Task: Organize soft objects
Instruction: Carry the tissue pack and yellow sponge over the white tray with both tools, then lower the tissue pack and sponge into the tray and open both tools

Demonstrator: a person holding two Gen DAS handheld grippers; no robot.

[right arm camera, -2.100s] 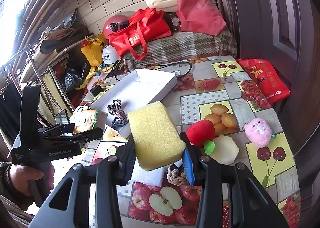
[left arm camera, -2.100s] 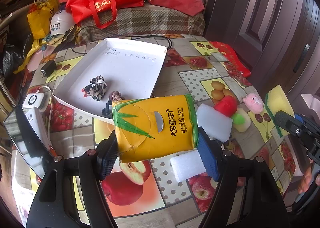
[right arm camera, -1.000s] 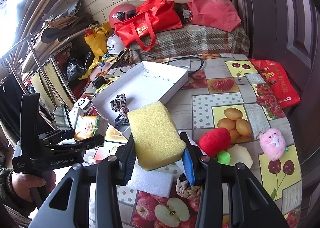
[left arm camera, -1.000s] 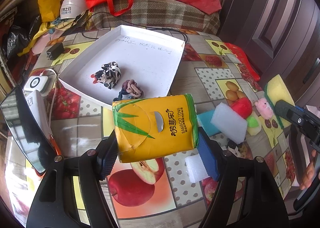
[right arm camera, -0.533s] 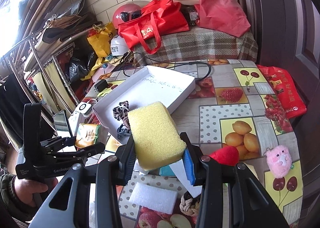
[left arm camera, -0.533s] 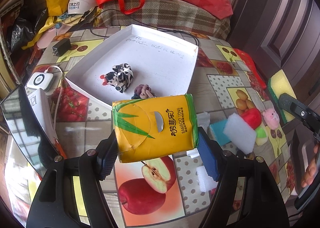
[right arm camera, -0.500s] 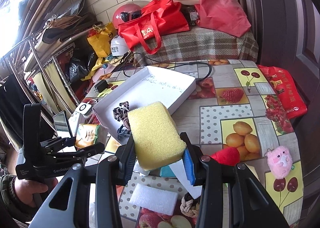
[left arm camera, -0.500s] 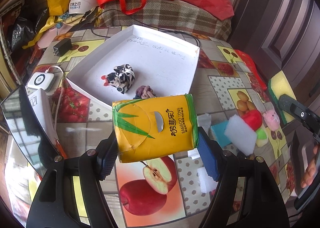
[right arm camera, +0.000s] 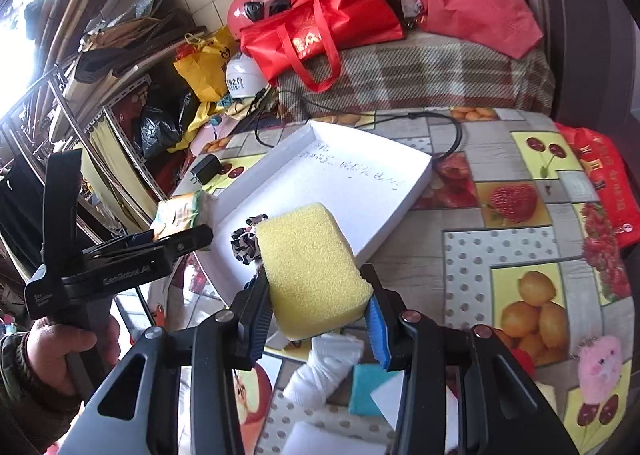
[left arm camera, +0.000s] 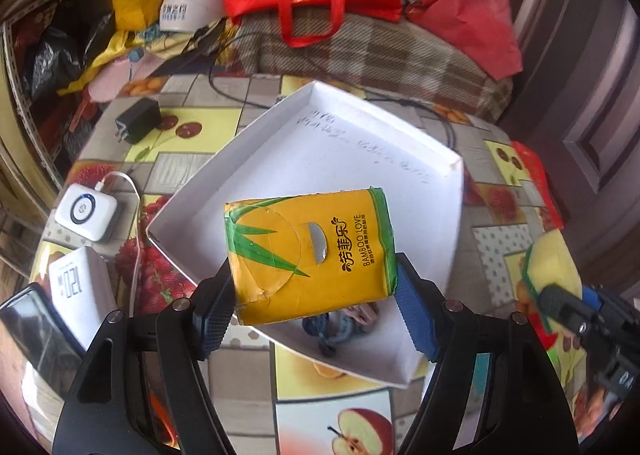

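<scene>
I judge us about midway: my left gripper (left arm camera: 312, 307) clamps the tissue pack (left arm camera: 310, 251) over the white tray (left arm camera: 400, 183), my right gripper (right arm camera: 316, 319) pinches the yellow sponge (right arm camera: 312, 267) at the tray's near edge, two small toys already lie inside, and the pink plush (right arm camera: 600, 369) and foam pieces (right arm camera: 324, 371) below my right tongs are left.

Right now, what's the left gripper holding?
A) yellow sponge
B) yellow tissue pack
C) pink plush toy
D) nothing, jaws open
B: in the left wrist view the left gripper is clamped on the yellow tissue pack, above the white tray; the yellow sponge sits in the right gripper.
</scene>
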